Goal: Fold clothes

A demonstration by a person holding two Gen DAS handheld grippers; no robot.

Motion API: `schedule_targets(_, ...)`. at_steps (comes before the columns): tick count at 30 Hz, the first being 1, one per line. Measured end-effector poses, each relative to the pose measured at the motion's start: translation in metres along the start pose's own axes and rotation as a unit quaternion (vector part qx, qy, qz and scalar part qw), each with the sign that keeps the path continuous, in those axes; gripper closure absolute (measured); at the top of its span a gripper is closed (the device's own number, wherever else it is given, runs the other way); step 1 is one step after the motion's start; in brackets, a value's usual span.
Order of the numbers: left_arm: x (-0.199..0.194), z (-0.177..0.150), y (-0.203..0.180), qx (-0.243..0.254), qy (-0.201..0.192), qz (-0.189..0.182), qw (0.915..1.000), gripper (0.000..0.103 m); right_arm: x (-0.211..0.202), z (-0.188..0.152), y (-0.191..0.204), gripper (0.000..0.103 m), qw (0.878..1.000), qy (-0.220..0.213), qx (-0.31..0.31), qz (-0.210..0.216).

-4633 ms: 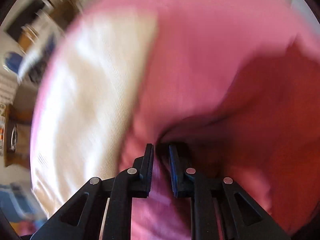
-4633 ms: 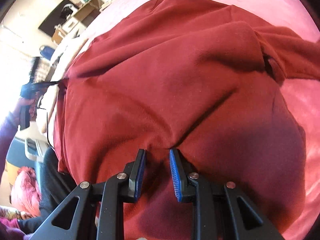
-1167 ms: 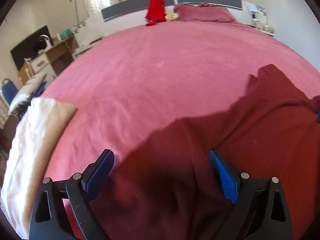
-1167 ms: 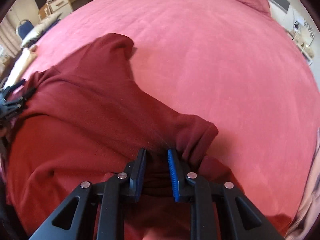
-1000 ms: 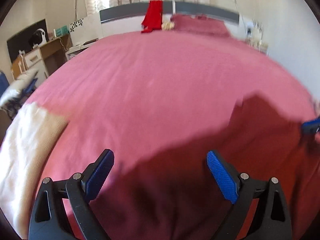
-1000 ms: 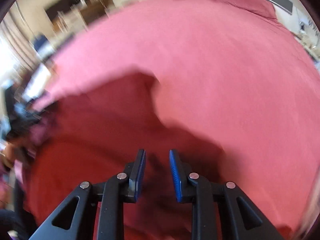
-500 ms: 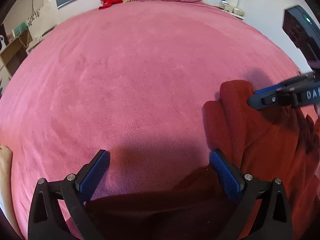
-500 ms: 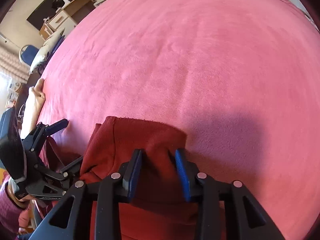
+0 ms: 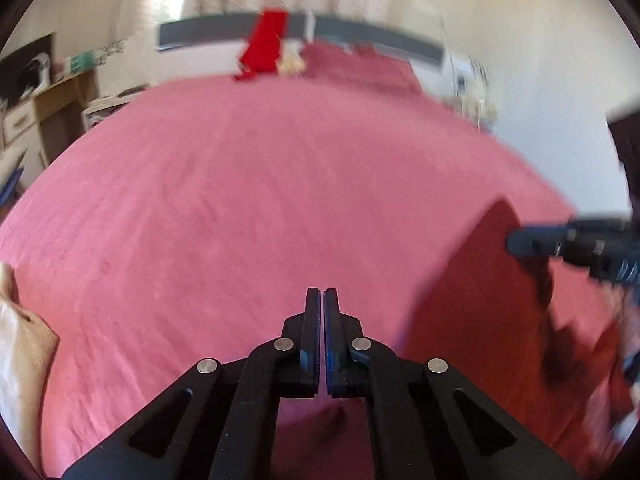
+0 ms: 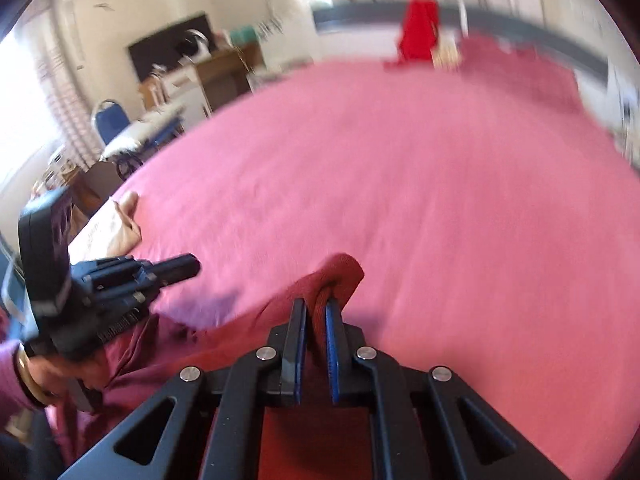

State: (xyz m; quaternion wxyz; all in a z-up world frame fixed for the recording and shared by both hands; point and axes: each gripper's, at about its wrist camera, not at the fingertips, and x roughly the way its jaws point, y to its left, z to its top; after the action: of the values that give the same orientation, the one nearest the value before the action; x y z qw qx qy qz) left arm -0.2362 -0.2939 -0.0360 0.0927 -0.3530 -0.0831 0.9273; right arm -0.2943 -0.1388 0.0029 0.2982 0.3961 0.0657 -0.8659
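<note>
Left wrist view: left gripper (image 9: pixel 321 294) has its jaws pressed together on nothing, above bare pink bedspread (image 9: pixel 248 200); the dark red garment (image 9: pixel 492 304) lies at 4 o'clock with its fold edge blurred, the right gripper (image 9: pixel 516 241) at 3 o'clock, open bedspread running toward 12. Right wrist view: right gripper (image 10: pixel 316 306) is clamped on a fold of the garment (image 10: pixel 340 272), the rest trailing toward 7 o'clock; left gripper (image 10: pixel 192 266) sits at 9 o'clock. No writing is readable in either view.

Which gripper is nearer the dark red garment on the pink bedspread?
Right. The right gripper is clamped on a fold of the dark red garment; the left gripper is shut, empty, beside it over the pink bedspread.
</note>
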Motion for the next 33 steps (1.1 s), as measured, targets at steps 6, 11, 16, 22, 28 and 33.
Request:
schedule_targets(6,0.032,-0.025,-0.002,-0.007,0.116,-0.043,0.9923,0.065,0.077,-0.045,-0.030,0.090,0.983,0.157,0.070,-0.059)
schedule_targets(11,0.063,-0.025,-0.012,-0.017,0.161,-0.084,0.9833,0.041,0.074,-0.059,-0.042,0.093,0.982,0.138,0.127,-0.023)
schedule_targets(16,0.093,-0.006,-0.024,-0.037,0.179,-0.101,0.9779,0.021,0.070,-0.073,-0.054,0.093,0.976,0.118,0.183,0.013)
schedule_targets(22,0.101,-0.007,-0.055,0.013,0.215,-0.057,0.9749,0.057,0.051,-0.077,-0.055,0.093,0.977,0.110,0.181,0.010)
schedule_targets(28,0.093,-0.014,-0.065,-0.009,0.232,-0.088,0.9688,0.094,0.037,-0.078,-0.044,0.090,0.983,0.103,0.152,-0.010)
schedule_targets(33,0.058,0.007,-0.058,-0.019,0.128,-0.061,0.9897,0.095,0.010,-0.061,-0.035,0.094,0.992,0.041,0.113,-0.032)
